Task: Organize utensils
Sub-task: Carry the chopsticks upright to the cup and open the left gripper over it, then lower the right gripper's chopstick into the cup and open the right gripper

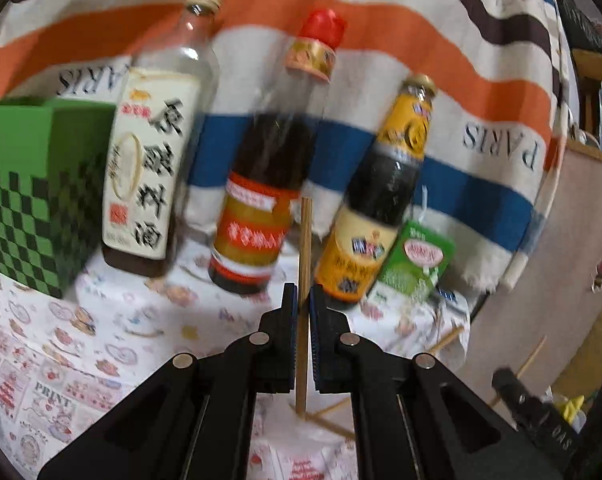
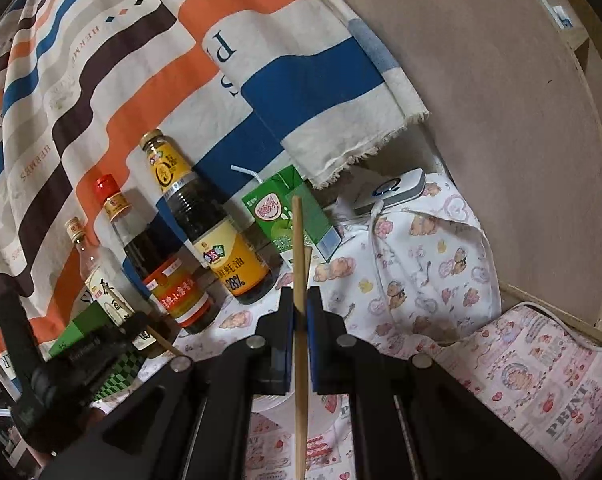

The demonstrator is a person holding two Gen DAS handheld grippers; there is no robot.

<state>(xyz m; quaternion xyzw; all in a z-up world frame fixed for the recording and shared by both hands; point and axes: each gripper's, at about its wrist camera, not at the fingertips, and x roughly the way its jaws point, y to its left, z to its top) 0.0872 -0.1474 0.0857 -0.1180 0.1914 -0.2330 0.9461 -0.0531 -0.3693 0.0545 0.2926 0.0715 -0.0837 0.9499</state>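
Chopsticks are clamped upright in both claws: the left gripper [image 1: 303, 300] pinches one chopstick [image 1: 304, 248] before the sauce bottles [image 1: 261, 184], the right gripper [image 2: 300, 304] grips another chopstick [image 2: 299, 248] near the green carton [image 2: 289, 212]. Best, I judge, to bring the two alongside slowly, tips level, before releasing them together near the loose sticks [image 1: 333, 420] below.

printed tablecloth [image 1: 61, 344], three bottles [image 1: 261, 216], carton [image 1: 417, 264]
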